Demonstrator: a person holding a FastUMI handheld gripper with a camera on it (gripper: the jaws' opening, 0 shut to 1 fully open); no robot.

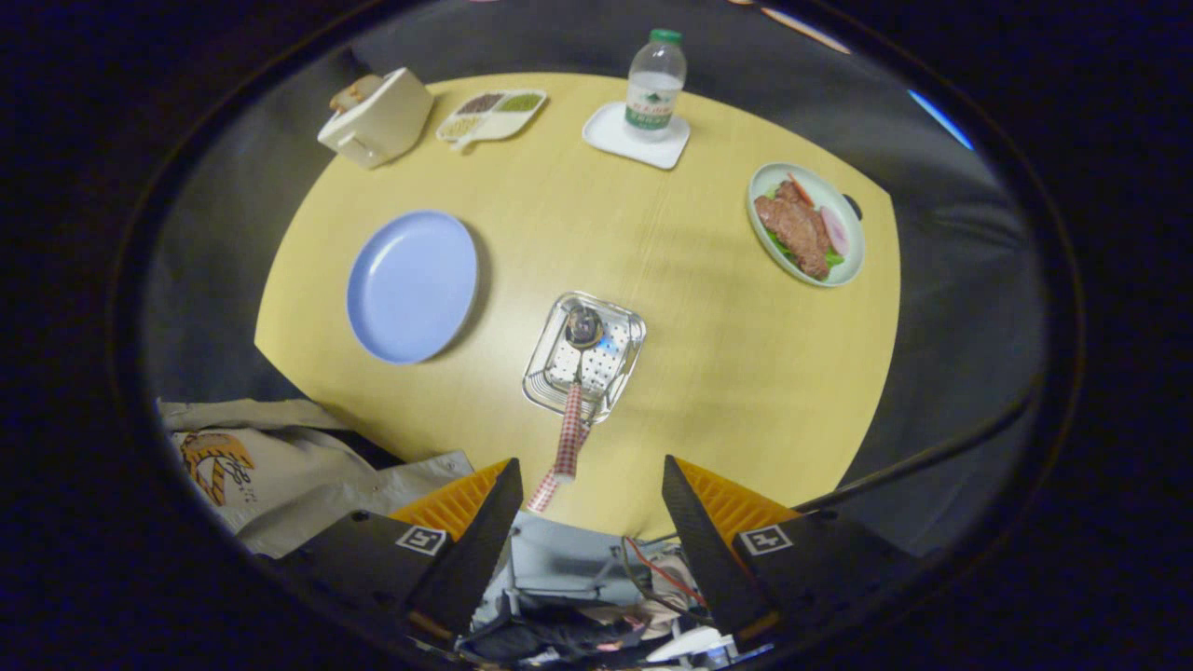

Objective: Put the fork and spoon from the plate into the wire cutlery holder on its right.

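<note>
I look down on a yellow table point(652, 280). A wire cutlery holder point(585, 356) stands just ahead of my fingers, to the right of a bare blue plate point(412, 285). A spoon's bowl point(583, 326) rests inside the holder. Two red-and-white checked handles point(566, 447) stick out of the holder toward me, crossing near their ends. My gripper point(589, 485) hangs open above the table's near edge, with nothing between its fingers. The handle ends lie between the fingertips but below them.
At the table's far side stand a cream toaster with bread point(377, 116), a divided dish of grains point(491, 115) and a water bottle point(655, 82) on a white tray point(636, 138). A plate of meat and salad point(806, 224) sits to the right. Cloth bags point(270, 466) lie below the near-left edge.
</note>
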